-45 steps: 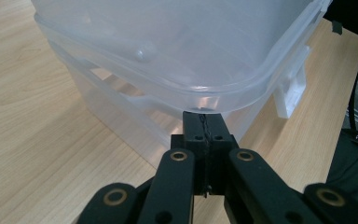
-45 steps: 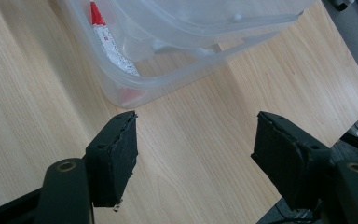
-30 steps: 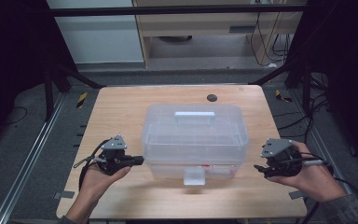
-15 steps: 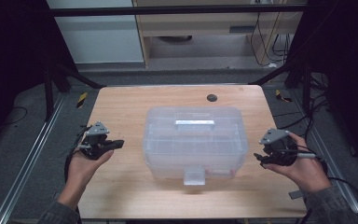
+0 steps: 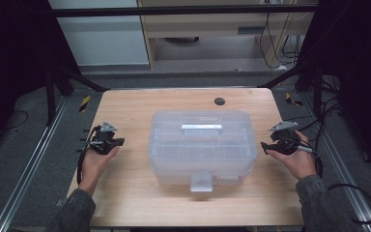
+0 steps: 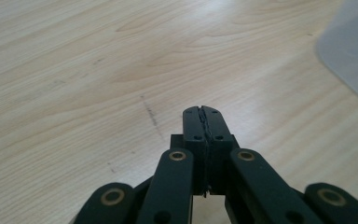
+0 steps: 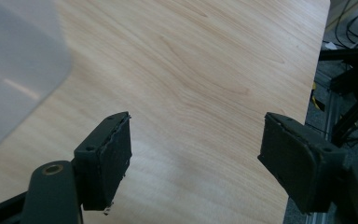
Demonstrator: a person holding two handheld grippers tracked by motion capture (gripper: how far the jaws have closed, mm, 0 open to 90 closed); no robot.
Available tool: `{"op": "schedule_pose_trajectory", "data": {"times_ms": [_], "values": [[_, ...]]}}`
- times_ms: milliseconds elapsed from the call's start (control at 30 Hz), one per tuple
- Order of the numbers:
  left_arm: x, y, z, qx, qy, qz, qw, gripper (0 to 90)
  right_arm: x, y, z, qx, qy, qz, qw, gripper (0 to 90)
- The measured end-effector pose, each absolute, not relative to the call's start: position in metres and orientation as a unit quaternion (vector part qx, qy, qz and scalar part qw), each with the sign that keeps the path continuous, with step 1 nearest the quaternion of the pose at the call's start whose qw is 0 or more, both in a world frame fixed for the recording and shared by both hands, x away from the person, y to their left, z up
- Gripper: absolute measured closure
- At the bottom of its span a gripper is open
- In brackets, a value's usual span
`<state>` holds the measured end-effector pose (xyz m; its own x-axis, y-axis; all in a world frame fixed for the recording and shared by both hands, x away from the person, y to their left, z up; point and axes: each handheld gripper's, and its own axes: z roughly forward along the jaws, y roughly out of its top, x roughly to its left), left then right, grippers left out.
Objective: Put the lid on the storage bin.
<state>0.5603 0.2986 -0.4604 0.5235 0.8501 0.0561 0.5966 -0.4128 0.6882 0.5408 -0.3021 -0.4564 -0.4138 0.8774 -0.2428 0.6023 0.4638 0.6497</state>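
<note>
From the high view, a clear plastic storage box (image 5: 202, 145) sits in the middle of the wooden table (image 5: 140, 104), lid on, handle on top, with its front latch (image 5: 201, 182) facing the person's side. The left gripper (image 5: 119, 141) is held over the table's left part, well apart from the box, pointing toward it. The right gripper (image 5: 265, 147) is over by the table's right edge, just off the box's right end, also aimed inward. Neither one touches the box. There's also a small dark round spot (image 5: 219, 101) on the table behind the box.

The left gripper view looks down at bare wood, and the left gripper (image 6: 202, 112) is fully clenched: both jaws pressed flat together, nothing between them. A corner of the box (image 6: 352, 49) pokes in at the top right, clearly apart from the tips.

In the right gripper view, the right gripper (image 7: 196, 140) is released, jaws standing wide with only table showing between them. The box (image 7: 16, 65) is a blurry translucent shape off at the upper left, near the left jaw but not touching it. The table's edge and some cables (image 7: 349, 28) run along the right side.
</note>
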Motion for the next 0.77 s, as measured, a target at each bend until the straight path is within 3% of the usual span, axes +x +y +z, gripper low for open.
{"op": "schedule_pose_trajectory", "data": {"times_ms": [200, 267, 300, 500, 600, 667, 767], "values": [[0.569, 0.304, -0.475, 0.800, 0.463, 0.213, 0.316, 88.5, 0.556, -0.313, -0.481, 0.505, 0.772, 0.271, 0.275, 24.0], [0.571, 0.304, -0.480, 0.790, 0.473, 0.216, 0.324, 83.3, 0.558, -0.314, -0.487, 0.512, 0.766, 0.279, 0.269, 23.0], [0.572, 0.306, -0.482, 0.787, 0.477, 0.216, 0.325, 79.8, 0.559, -0.313, -0.490, 0.516, 0.764, 0.282, 0.266, 22.1], [0.577, 0.304, -0.493, 0.769, 0.506, 0.227, 0.316, 38.2, 0.564, -0.310, -0.504, 0.533, 0.750, 0.299, 0.252, 17.9], [0.579, 0.304, -0.502, 0.760, 0.516, 0.231, 0.320, 26.9, 0.565, -0.308, -0.508, 0.539, 0.740, 0.316, 0.249, 16.7], [0.579, 0.304, -0.506, 0.758, 0.511, 0.236, 0.330, 17.2, 0.565, -0.307, -0.511, 0.548, 0.731, 0.326, 0.244, 11.5], [0.580, 0.301, -0.506, 0.755, 0.520, 0.234, 0.322, 11.6, 0.567, -0.303, -0.511, 0.562, 0.725, 0.313, 0.245, 2.9]]}}
